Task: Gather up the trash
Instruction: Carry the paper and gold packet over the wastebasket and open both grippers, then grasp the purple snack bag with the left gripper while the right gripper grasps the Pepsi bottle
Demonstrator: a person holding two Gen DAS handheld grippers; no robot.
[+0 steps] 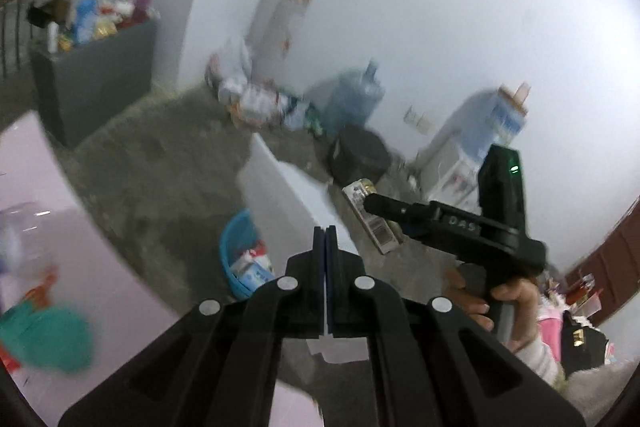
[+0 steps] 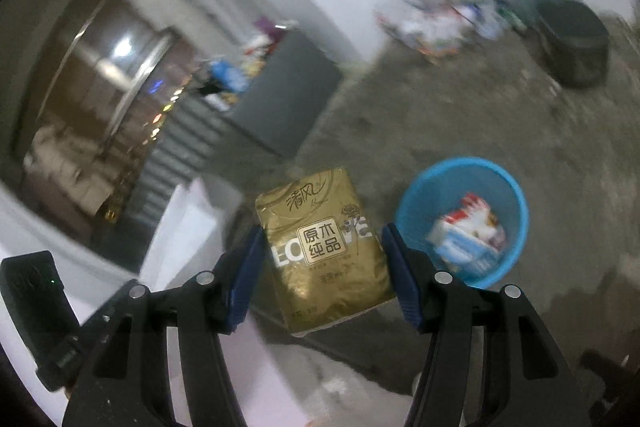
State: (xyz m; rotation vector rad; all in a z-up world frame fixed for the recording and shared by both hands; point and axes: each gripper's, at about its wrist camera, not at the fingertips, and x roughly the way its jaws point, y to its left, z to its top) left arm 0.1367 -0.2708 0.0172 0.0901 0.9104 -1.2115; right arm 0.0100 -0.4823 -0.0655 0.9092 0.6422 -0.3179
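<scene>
Gold foil tissue pack (image 2: 326, 251) sits between my right gripper's (image 2: 322, 277) spread pads (left gripper (image 1: 326, 259) closed, empty) — it could slip short of the round blue plastic basket (image 2: 416, 195).

Both wrist cameras looked down along their claws.
Each view shared the blue basket (image 1: 240, 255) (image 2: 460, 223) on the floor ahead.

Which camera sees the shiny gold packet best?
The right wrist view: the gold packet faces the camera between the right tongs, printing readable. The left wrist view shows only its edge, blurred, beyond the shut left tongs.
</scene>
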